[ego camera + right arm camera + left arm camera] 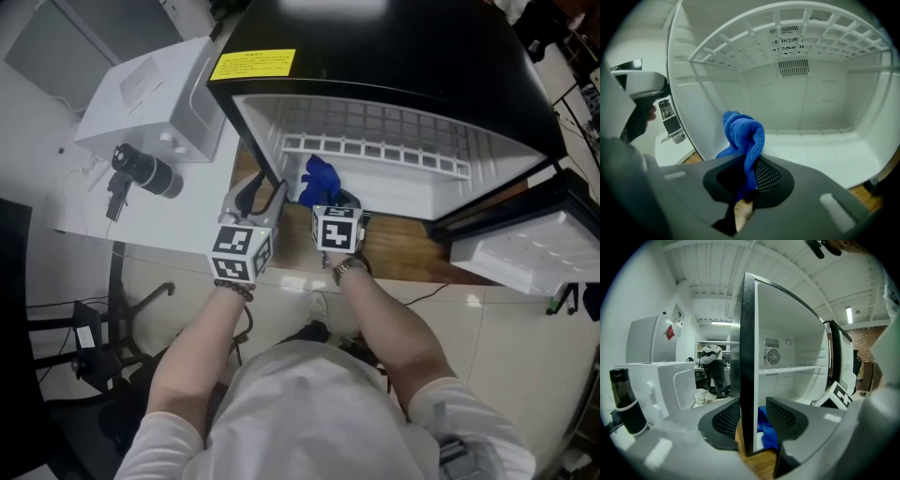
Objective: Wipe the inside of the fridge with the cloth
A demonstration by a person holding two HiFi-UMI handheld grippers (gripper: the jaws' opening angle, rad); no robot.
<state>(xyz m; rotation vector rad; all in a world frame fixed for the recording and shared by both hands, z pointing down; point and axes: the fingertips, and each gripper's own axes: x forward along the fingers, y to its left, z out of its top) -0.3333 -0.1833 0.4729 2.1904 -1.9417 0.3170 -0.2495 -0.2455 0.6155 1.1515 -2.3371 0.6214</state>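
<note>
Looks down on a black-topped fridge (pixel 394 47), white inside and standing open toward the person on a wooden board (pixel 403 261). Shows a white tabletop (pixel 178 225) to its left and the fridge door (pixel 525 248) swung out to the right, pale lining upward. Shows a white box-shaped appliance (pixel 155 94) on the tabletop, and a white wire shelf (pixel 375 127) spanning the upper part of the cavity. Finds the left claw (pixel 261 187) at the fridge's left wall, spread, one jaw outside the wall's front edge and the other inside, the outer pad right against that edge and a gap showing at the inner pad. Finds the right claw (pixel 343 201) just beside it, low in the opening near that same wall, pinching the cloth. Shows a black bottle (pixel 145 171) upright in front of the appliance. Has the blue cloth (pixel 319 178) bunched up, rising out of the right claw's jaws over the white fridge floor (pixel 825 150), well short of the back wall.
</note>
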